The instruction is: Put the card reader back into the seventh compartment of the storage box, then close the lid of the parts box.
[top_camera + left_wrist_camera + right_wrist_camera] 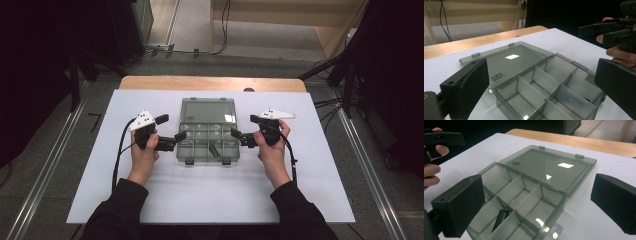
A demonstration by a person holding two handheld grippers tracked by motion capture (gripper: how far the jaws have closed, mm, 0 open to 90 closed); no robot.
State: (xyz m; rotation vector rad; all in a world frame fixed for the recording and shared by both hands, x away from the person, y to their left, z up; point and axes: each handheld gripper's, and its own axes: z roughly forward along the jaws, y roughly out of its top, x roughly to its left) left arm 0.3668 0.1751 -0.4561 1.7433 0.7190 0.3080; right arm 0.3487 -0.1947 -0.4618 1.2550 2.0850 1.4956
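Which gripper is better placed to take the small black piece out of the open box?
Probably right. The black piece lies in a near compartment toward the right of the box, closer to the open right gripper than the left gripper.

overhead view; two low, near box point(208, 131)

Smoky transparent compartment box point(208, 131) lies open on white table sheet point(210, 195), lid point(208, 109) flat behind tray. Small black piece point(214, 151) in front-row compartment.
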